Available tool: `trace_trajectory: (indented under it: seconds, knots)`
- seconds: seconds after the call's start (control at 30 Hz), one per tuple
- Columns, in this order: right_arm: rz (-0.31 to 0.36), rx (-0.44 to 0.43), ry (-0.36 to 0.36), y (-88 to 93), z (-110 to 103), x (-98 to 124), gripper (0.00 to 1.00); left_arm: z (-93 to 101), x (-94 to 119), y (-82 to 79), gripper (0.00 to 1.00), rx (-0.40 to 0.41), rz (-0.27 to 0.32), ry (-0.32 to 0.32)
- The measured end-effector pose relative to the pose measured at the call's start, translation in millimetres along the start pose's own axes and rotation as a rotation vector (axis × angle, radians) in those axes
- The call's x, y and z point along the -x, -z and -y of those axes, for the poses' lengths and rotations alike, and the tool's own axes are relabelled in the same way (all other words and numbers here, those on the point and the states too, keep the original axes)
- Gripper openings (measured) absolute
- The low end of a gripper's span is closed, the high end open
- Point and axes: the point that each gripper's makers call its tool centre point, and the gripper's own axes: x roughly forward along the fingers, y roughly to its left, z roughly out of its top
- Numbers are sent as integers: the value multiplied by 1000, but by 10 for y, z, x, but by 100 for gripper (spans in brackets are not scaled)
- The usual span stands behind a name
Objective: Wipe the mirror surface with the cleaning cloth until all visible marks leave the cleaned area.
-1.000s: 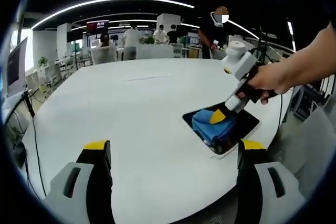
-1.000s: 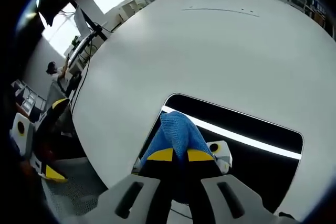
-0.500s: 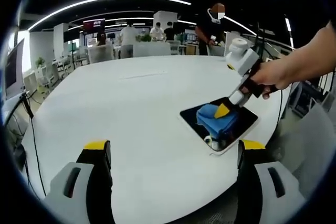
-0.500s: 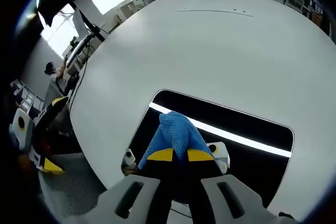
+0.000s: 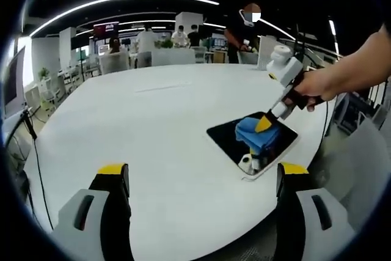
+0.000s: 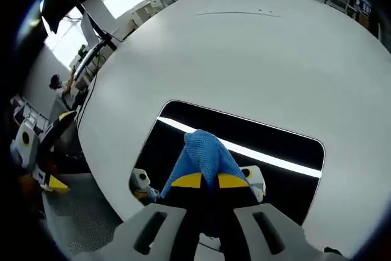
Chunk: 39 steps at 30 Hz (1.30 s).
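A rectangular mirror point(image 6: 183, 136) point(image 5: 227, 140) lies flat near the edge of a big white table point(image 6: 244, 53) point(image 5: 153, 126), its glass dark with a bright strip of light reflected across it. My right gripper point(image 6: 209, 181) is shut on a blue cleaning cloth point(image 6: 201, 154), which presses on the mirror's middle. In the left gripper view that gripper point(image 5: 267, 123), held by a hand, stands over the blue cloth point(image 5: 255, 134) on the mirror. My left gripper point(image 5: 204, 172) is open above the table's near edge, well left of the mirror, holding nothing.
Cables point(image 5: 33, 151) hang off the table's left side beside a monitor point(image 5: 13, 84). Several people point(image 5: 244, 25) stand or sit at desks beyond the far edge. The floor point(image 6: 73, 224) lies below the table rim close to the mirror.
The right gripper has dragged the cloth across the mirror toward its far side, baring more dark glass at the near corner. The left gripper has stayed in place, open.
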Motion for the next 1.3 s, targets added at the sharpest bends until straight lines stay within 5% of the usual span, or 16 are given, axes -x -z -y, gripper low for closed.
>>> trace_trajectory:
  seconds: [1.3]
  knots:
    - [5, -104, 78, 239, 822, 351, 1, 24, -4, -8, 99, 5, 9, 14]
